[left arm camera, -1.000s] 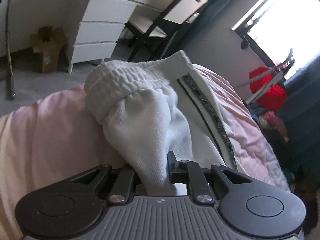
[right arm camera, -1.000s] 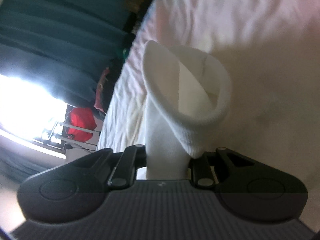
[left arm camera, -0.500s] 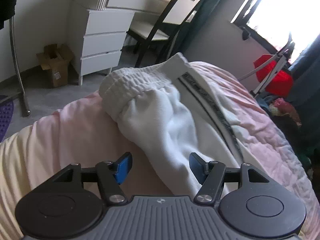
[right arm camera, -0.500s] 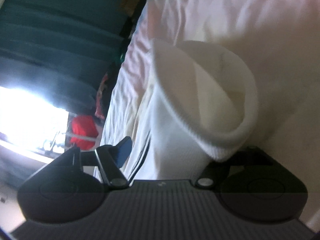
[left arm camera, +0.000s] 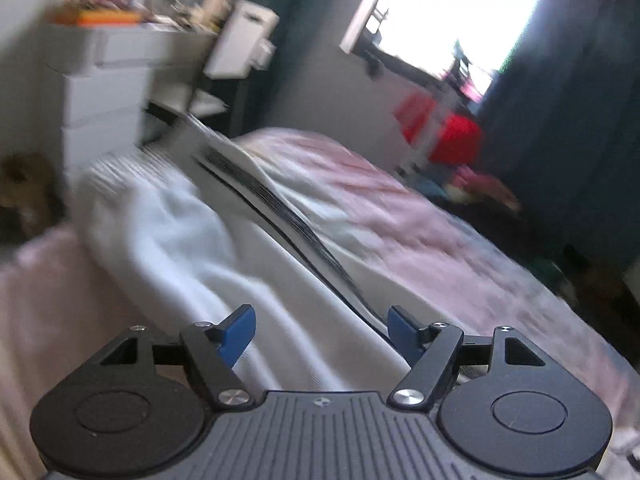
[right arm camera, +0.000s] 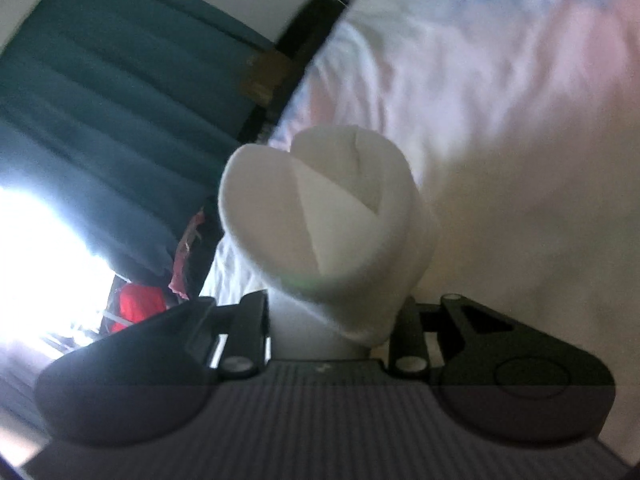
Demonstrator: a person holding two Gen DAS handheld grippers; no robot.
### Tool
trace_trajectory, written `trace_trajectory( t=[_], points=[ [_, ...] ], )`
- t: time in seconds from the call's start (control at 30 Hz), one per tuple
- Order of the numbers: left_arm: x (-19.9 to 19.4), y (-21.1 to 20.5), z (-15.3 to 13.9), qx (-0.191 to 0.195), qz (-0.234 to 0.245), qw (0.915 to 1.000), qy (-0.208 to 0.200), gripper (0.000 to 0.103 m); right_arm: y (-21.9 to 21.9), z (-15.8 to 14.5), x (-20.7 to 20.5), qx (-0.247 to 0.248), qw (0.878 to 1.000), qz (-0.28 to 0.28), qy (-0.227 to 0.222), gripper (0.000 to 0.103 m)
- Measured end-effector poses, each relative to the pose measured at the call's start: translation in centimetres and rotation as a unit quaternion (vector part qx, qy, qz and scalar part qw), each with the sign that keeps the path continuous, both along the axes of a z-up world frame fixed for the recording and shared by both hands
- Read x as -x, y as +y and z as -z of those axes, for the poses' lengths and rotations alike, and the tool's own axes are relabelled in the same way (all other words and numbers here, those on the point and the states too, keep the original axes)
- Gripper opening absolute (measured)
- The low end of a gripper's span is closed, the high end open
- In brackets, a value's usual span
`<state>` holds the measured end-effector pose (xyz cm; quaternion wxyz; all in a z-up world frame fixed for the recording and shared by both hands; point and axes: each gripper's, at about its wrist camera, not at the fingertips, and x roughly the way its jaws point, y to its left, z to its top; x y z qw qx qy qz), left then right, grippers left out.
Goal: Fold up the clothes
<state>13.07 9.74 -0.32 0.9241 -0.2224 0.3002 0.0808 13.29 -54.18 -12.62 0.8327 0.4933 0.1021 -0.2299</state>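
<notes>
L gripper (left arm camera: 318, 326): jaws wide, nothing between the blue pads (left arm camera: 236, 334); just been opening, waistband grip from a sec ago let go. Now pulled back, view swung and blurred. White pants (left arm camera: 224, 280) lying flat on the pink bed (left arm camera: 400, 216) just beyond the tips, dark side stripe (left arm camera: 288, 216) running away toward the far edge.

R gripper (right arm camera: 332, 320): opened briefly, then just been closing; now narrow and clamped on the ribbed cuff (right arm camera: 320, 216) of the same pants, cuff standing up like a tube ahead of the jaws. Pads hidden by cloth.

Reads as a regrip: waist end set down, leg end re-taken. Prob. next: bring cuff toward waist for the lengthwise fold. L free to pin or smooth.

Further off: white drawers (left arm camera: 104, 92) w/ clutter on top, chair (left arm camera: 240, 44) behind, red thing (left arm camera: 444, 132) under the bright window (left arm camera: 452, 12), teal curtain (right arm camera: 100, 92). Nothing on the bed blocking the fold; waistband bunched, may need flattening.
</notes>
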Motion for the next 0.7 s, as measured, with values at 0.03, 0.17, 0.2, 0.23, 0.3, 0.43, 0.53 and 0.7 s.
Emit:
trace_trajectory(
  t=[0.03, 0.17, 0.2, 0.23, 0.3, 0.43, 0.53, 0.7],
  points=[
    [-0.4, -0.9, 0.6, -0.001, 0.014, 0.9999, 0.008, 0.074, 0.3, -0.6, -0.2, 0.018, 1.0, -0.003, 0.002, 0.028],
    [-1.7, -5.2, 2.6, -0.053, 0.069, 0.9959, 0.026, 0.074, 2.1, -2.7, -0.4, 0.08, 0.996, -0.026, -0.003, 0.028],
    [-1.9, -6.2, 2.9, -0.078, 0.078, 0.9935, 0.027, 0.074, 2.6, -3.4, -0.5, 0.096, 0.995, -0.035, -0.004, 0.028],
    [-2.1, -7.2, 3.2, -0.103, 0.087, 0.9905, 0.029, 0.074, 3.2, -4.1, -0.7, 0.121, 0.992, -0.044, -0.006, 0.028],
    [-2.3, -8.7, 3.6, -0.14, 0.098, 0.9849, 0.029, 0.074, 4.7, -5.5, -0.9, 0.169, 0.984, -0.059, -0.01, 0.028],
    [-2.4, -9.8, 4.0, -0.168, 0.098, 0.9807, 0.022, 0.075, 8.5, -8.2, -1.3, 0.264, 0.96, -0.086, -0.036, 0.028],
    [-2.1, -9.8, 3.5, -0.17, 0.098, 0.9806, 0.008, 0.075, 12.3, -9.6, -1.4, 0.346, 0.932, -0.103, -0.044, 0.028],
    [-1.8, -9.0, 2.4, -0.155, 0.098, 0.983, -0.009, 0.076, 19.0, -10.9, -2.0, 0.461, 0.877, -0.13, -0.044, 0.028]
  ],
)
